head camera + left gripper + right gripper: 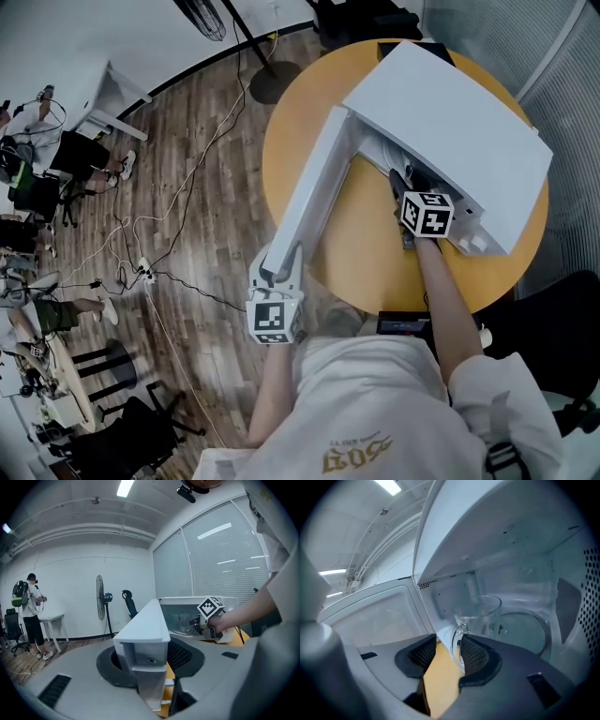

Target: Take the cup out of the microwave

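The clear glass cup (pixel 482 617) offers its handle between the parted jaws of my right claw (pixel 449 645), so next I pinch, while my left claw (pixel 151 662) clamps the white microwave door (pixel 143 623).

A white microwave (pixel 450 131) sits toward the far right edge of the round yellow table (pixel 375 267). Its door (pixel 314 187) is swung open toward the table's left edge. The left gripper (pixel 277 270) clasps the door's free end. The right gripper (pixel 405 183) reaches into the microwave's opening. A wooden floor (pixel 206 112) lies around the table.
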`<action>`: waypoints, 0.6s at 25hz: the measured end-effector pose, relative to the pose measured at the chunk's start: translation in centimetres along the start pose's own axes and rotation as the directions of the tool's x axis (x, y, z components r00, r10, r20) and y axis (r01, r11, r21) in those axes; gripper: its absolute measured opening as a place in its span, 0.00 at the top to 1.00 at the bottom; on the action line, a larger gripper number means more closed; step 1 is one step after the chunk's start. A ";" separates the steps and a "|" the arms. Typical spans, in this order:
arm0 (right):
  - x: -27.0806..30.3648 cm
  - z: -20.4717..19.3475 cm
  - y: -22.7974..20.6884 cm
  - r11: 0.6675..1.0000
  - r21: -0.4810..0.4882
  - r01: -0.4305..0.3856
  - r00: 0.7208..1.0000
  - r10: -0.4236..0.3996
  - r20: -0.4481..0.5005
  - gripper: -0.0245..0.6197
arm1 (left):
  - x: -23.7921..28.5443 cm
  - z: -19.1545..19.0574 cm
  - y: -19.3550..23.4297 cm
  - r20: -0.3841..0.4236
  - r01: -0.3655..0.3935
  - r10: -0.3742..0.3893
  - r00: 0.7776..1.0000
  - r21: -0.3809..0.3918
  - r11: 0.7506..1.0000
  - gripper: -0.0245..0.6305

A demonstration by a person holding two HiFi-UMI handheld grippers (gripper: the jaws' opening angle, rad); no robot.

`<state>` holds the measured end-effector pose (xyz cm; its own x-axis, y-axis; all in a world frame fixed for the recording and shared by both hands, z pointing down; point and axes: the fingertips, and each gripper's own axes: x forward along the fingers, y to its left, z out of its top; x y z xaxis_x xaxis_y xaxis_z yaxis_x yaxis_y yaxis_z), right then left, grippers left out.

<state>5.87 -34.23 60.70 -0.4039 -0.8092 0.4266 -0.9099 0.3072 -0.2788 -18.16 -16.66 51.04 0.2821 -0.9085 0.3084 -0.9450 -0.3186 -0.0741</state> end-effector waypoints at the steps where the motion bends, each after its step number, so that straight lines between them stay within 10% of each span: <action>1: 0.1 -0.1 -0.3 1.000 -0.003 0.008 1.000 -0.008 0.001 0.71 | 0.1 -0.1 0.0 0.000 0.000 0.000 1.000 0.000 1.000 0.70; 5: 0.2 -0.3 -1.4 0.999 -0.018 0.037 0.999 -0.037 0.005 0.88 | 0.2 -0.2 -0.2 0.001 0.000 0.000 1.000 -0.008 1.000 0.70; 15: 0.4 0.1 -0.9 0.999 -0.038 -0.004 0.999 0.006 0.041 0.89 | 0.2 0.0 0.1 0.001 0.003 -0.003 1.000 -0.015 1.000 0.70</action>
<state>6.55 -34.86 60.99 -0.4052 -0.8273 0.3891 -0.9110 0.3298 -0.2476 -18.22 -16.89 51.12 0.2854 -0.9077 0.3075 -0.9464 -0.3176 -0.0591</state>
